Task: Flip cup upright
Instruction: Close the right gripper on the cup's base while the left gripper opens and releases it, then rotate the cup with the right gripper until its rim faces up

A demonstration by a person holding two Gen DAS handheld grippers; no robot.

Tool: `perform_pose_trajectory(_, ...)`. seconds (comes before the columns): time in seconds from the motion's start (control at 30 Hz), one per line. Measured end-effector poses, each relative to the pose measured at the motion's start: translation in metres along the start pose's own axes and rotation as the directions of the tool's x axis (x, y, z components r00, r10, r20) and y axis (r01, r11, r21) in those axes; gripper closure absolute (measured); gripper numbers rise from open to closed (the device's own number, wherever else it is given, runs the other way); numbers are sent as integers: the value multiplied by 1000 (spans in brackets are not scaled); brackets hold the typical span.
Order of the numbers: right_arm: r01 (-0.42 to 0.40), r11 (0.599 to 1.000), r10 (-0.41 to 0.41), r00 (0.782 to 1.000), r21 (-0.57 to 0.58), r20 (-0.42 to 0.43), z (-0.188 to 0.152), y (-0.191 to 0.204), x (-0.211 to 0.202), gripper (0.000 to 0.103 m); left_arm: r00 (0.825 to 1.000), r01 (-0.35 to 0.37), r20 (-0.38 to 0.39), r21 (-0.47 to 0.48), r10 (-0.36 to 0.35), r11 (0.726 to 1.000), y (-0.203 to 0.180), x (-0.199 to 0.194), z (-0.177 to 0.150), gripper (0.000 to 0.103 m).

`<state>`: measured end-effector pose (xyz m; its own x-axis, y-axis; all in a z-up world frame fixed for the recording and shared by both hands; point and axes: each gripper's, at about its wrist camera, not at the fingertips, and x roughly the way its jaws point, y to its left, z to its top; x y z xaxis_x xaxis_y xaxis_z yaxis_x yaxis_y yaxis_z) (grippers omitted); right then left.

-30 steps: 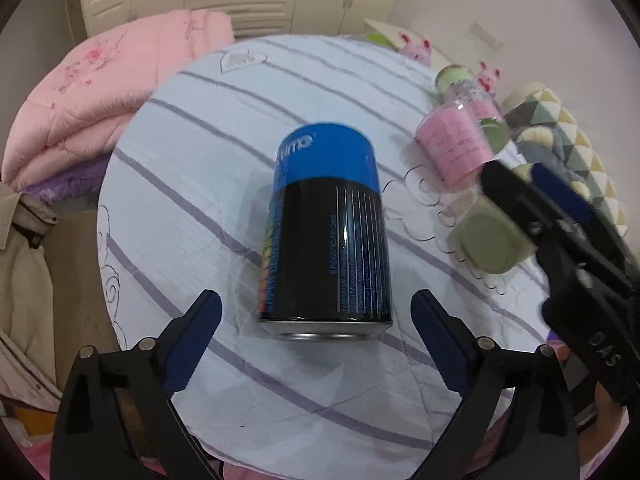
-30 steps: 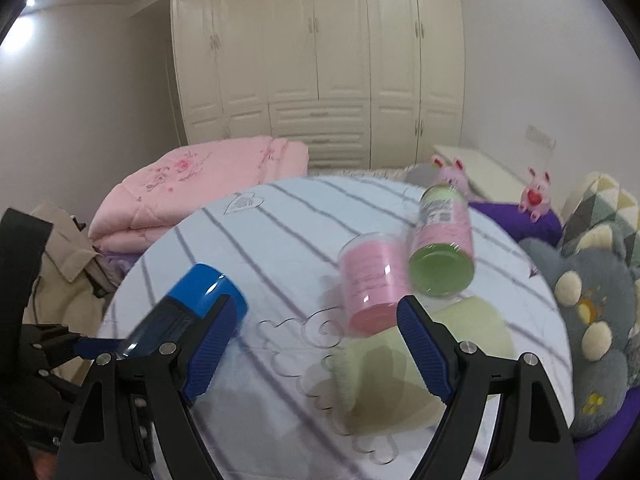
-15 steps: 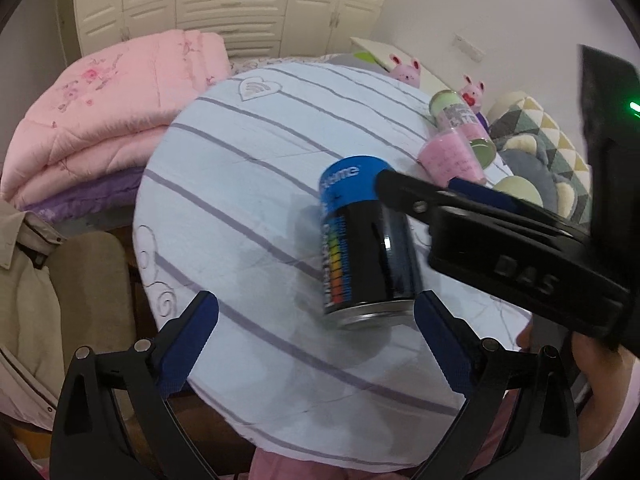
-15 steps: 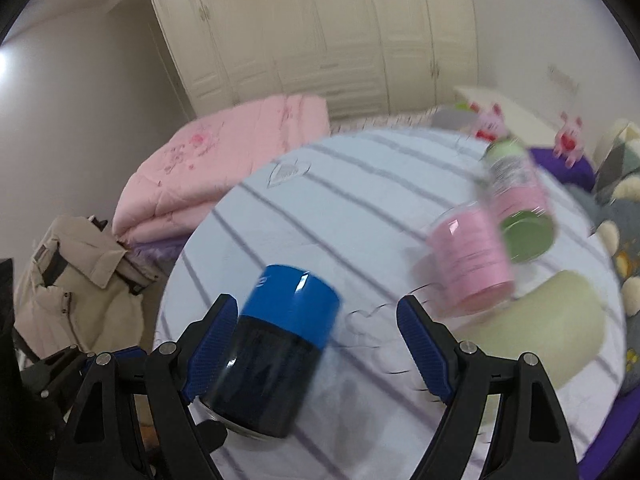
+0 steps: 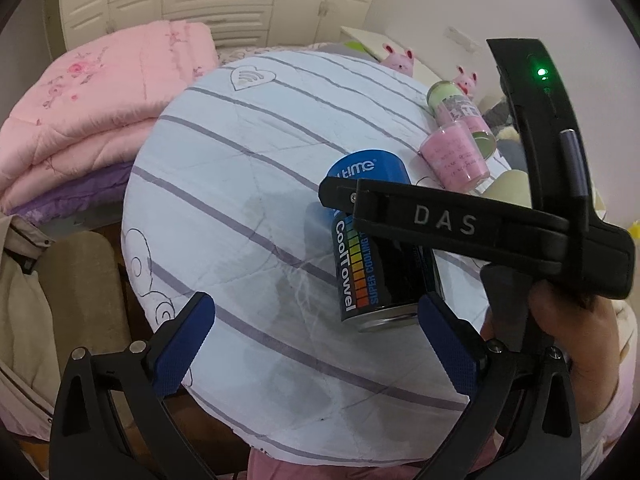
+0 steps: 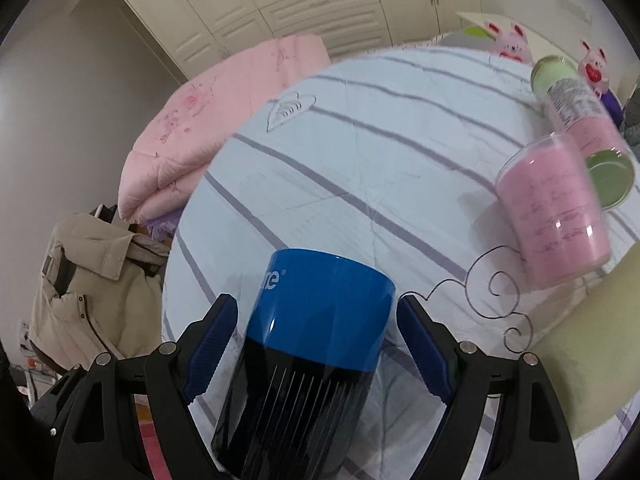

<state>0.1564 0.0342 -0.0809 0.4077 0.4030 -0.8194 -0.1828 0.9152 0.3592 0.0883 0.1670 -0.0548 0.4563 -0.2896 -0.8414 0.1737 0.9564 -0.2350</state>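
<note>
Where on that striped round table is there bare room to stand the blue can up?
The table is bare left of the can, from the heart print down to the near edge. The right side is crowded: pink cup, green jar and right gripper.

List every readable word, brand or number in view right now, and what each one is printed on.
"time", first letters hidden: blue band of the black-and-blue can.
"CoolTowel": can's black side.
"SUPER COOLING", cut off by the gripper: beside the can's colour scale.
"DAS": right gripper body, seen from the left wrist.
Pink cup writing: too small to read.
Pink-and-green canister label: blurred.
</note>
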Motion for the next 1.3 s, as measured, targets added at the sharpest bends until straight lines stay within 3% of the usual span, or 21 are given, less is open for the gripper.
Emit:
perform_pose_trajectory(0.1, 2, 1000, -2, 1000, -5, -10, 0, -3, 6, 26, 1000, 3, 0, 0, -3, 1000, 1, 1, 1, 0)
perform_pose_trajectory(0.3, -24, 999, 24, 1000, -23, 5, 3, -4, 7, 26, 1000, 20, -8, -10, -20, 1000, 0, 4, 1, 0)
perform_pose_trajectory(0.77, 46, 995, -32, 988, -86, 153, 14, -13, -19, 27, 1000, -16, -2, 5, 16, 1000, -17, 20, 14, 0)
perform_pose_trajectory(1.1, 213, 953, -135, 935, -216, 327, 18, -1, -38, 28, 995, -89, 49, -15, 90, 996, -27, 44, 30, 0)
perform_pose_trajectory(1.23, 244, 939, -136, 910, -242, 391, 16, 2, -45, 28, 992, -72, 98, -53, 76, 996, -27, 47, 37, 0)
perform_pose_trajectory(1.3, 268, 927, -137, 893, -262, 428, 14, 5, -49, 28, 989, -100, 100, -60, 106, 993, -27, 49, 40, 0)
